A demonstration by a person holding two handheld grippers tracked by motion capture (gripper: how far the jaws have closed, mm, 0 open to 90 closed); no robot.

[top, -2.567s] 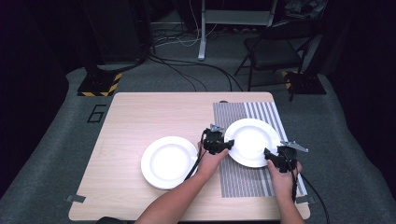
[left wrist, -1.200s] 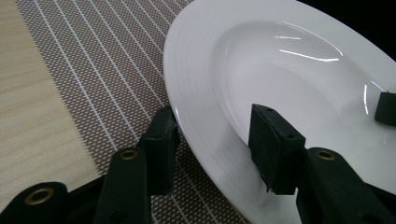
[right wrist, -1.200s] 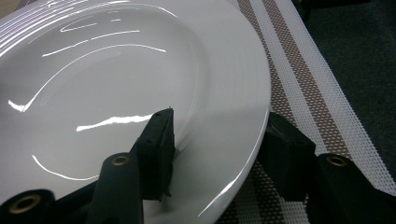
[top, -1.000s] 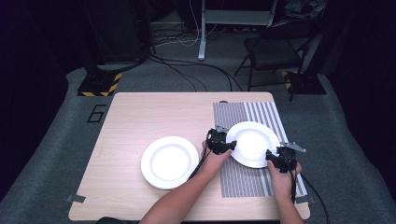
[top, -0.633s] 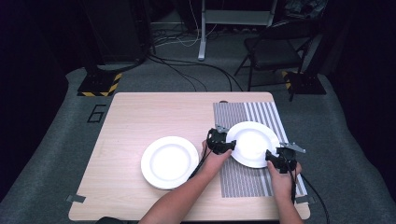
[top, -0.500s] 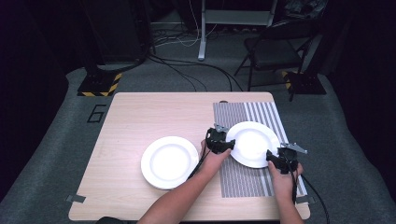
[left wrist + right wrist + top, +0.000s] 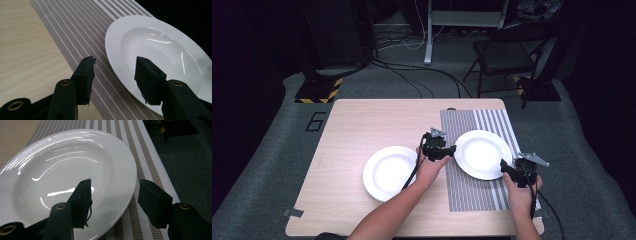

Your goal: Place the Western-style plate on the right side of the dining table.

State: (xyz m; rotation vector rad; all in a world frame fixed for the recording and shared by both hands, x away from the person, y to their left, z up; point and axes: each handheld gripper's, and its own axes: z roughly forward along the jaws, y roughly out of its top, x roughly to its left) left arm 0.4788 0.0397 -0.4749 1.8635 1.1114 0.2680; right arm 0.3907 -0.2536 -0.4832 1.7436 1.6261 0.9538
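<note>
Pale wooden counter (image 7: 362,125) carries a striped mat (image 7: 472,192) on which a glossy white plate (image 7: 482,152) is seen, its left rim between the spread left tongs (image 7: 452,149) and its near-right rim between the spread right tongs (image 7: 503,167).

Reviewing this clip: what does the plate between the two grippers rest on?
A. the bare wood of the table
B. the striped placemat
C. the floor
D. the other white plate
B: the plate lies on the striped placemat, apart from the second plate on bare wood.
</note>
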